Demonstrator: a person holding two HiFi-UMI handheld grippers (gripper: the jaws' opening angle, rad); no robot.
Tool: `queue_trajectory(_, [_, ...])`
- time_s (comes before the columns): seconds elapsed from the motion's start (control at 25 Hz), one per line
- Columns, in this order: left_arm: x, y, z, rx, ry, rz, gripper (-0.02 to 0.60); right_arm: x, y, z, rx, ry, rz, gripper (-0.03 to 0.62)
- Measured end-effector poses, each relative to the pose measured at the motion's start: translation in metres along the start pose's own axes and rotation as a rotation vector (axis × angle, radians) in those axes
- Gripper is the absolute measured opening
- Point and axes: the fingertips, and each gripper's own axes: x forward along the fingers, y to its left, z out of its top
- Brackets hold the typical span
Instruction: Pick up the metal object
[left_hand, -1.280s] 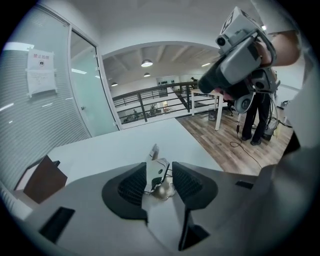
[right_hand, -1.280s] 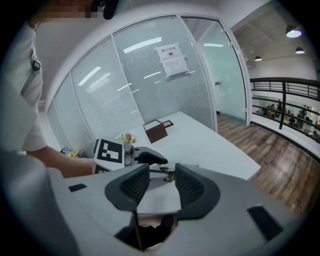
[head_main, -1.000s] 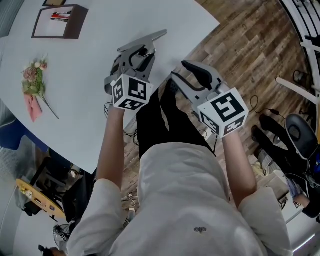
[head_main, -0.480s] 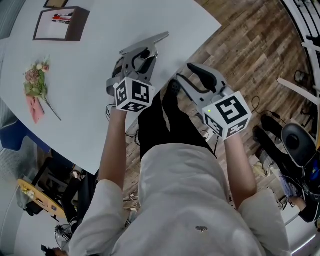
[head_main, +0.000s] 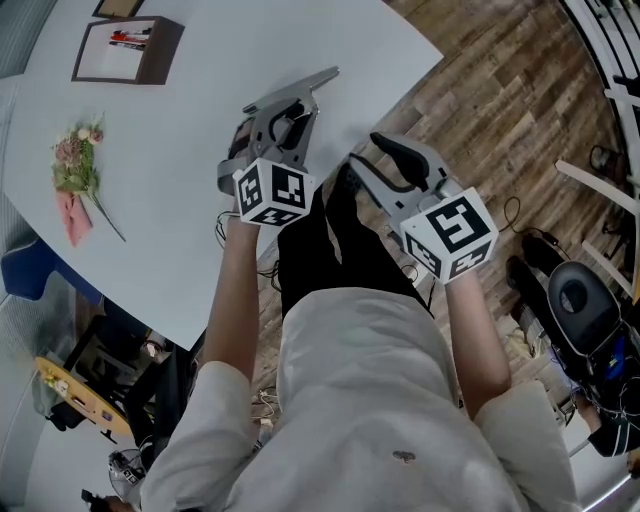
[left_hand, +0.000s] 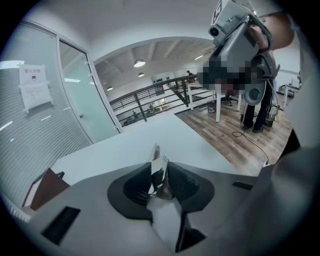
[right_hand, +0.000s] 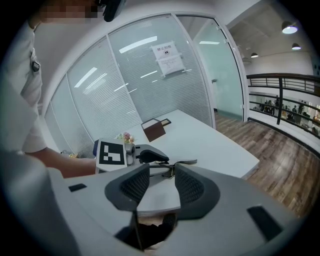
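Observation:
The metal object (head_main: 297, 87) is a flat, shiny pair of tongs. It sticks out forward from my left gripper (head_main: 288, 108) above the near edge of the white table (head_main: 180, 200). The left gripper's jaws are closing, and in the left gripper view the metal object (left_hand: 159, 167) stands upright between the pads, which press on it. My right gripper (head_main: 366, 160) hovers to the right over the wooden floor, open and empty. From the right gripper view I see the left gripper (right_hand: 145, 156) with the metal object (right_hand: 181, 162) pointing right.
A brown box (head_main: 125, 48) with pens sits at the table's far left. A small bunch of flowers (head_main: 75, 170) lies near the left edge. A black office chair (head_main: 578, 292) and cables stand on the floor at the right.
Both grippers have drifted slightly to the right in the head view. The metal object has stayed in the left gripper's jaws throughout.

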Motion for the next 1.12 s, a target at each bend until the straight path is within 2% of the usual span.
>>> queue_trajectory(0.64, [-0.004, 0.009, 0.008, 0.051, 0.013, 0.038, 0.066, -0.002, -0.001, 0.01, -0.005, -0.017, 0.006, 0.164])
queue_trajectory(0.88, [-0.028, 0.013, 0.009, 0.068, 0.004, 0.065, 0.038, -0.006, 0.02, 0.013, -0.013, -0.035, 0.008, 0.164])
queue_trajectory(1.12, [-0.01, 0.014, 0.014, 0.051, 0.02, 0.071, 0.029, -0.006, 0.0, 0.017, -0.016, -0.037, 0.011, 0.164])
